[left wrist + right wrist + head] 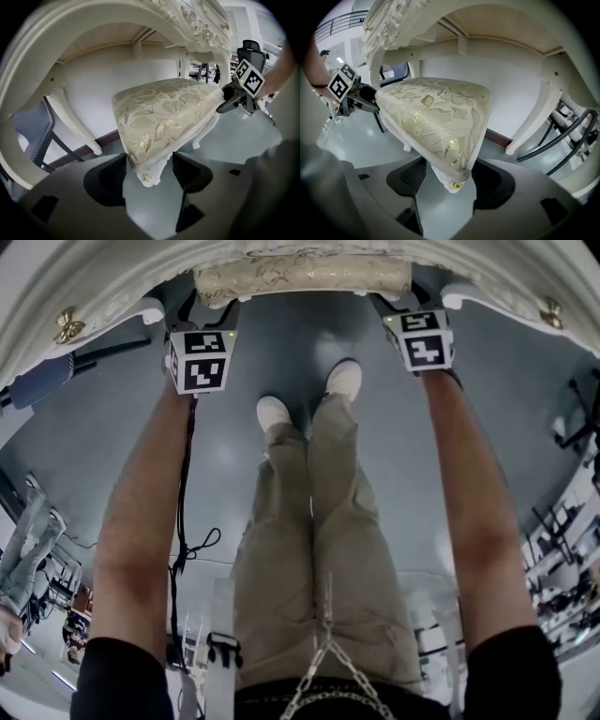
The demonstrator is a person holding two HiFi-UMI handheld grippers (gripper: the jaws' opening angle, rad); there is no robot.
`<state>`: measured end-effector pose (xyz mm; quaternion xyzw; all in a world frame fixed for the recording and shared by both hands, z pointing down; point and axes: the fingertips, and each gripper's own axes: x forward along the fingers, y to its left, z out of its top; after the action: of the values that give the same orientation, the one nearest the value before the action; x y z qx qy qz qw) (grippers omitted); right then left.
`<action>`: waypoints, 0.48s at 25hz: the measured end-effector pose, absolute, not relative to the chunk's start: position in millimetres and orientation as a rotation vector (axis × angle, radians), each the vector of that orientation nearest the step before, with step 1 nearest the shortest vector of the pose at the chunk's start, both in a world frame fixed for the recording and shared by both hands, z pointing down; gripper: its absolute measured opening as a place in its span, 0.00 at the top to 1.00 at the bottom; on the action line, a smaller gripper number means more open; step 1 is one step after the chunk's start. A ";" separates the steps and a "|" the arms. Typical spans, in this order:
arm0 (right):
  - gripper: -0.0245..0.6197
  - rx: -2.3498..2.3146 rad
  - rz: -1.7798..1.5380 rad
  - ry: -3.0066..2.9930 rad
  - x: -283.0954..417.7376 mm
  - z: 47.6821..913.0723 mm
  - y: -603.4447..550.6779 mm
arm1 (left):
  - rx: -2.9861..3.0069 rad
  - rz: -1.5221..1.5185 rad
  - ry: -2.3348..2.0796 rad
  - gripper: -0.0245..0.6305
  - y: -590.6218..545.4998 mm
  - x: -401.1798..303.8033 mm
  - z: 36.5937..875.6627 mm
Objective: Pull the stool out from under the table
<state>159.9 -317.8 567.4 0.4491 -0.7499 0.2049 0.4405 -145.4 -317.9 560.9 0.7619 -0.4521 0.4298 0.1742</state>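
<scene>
The big white table (37, 296) curves across the top of the head view. It has curly carving and small gold knobs (67, 324). Under it and all around is a shiny grey floor (262, 343).

The stool (302, 277) stands under the table. Only the front edge of its seat peeks out past the table's rim. The seat is cream cloth with gold leaves on it, and the legs are white.

The person stands in front of the stool with both bare arms (141, 521) stretched out to it. Their legs in tan trousers (309, 540) and two white shoes (272, 412) are between the arms.

The left gripper (208, 310) is at the seat's left front corner. In the left gripper view its jaws are spread wide (149, 171), and the stool's (164, 112) corner pokes down between them. The left jaw is right beside the cloth. There is a small gap at the right jaw, so the corner is not squeezed.

The right gripper (398, 307) is at the seat's right front corner. Its jaws are spread wide too (450, 176). The stool's (440, 117) corner, with a tiny gold stud (454, 186), hangs between them. The cloth edge is very near both jaws, but it does not look pinched.
</scene>
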 end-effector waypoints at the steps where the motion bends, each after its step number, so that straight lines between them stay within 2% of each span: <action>1: 0.53 1.110 0.521 -1.858 160.5 568.4 -321.1 | 2.149 1.242 -1.264 0.52 -319.4 -143.2 561.3; 4: 0.48 1.103 0.557 -1.862 164.4 574.5 -326.1 | 2.128 1.295 -1.217 0.52 -324.2 -137.8 560.3; 12: 0.48 1.146 0.576 -1.826 160.9 578.5 -320.1 | 2.088 1.288 -1.240 0.52 -323.2 -146.2 560.3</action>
<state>160.9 -320.1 578.5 0.4613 -0.7349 0.2319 0.4396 -146.2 -323.2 560.3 0.7449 -0.4425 0.4596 0.1952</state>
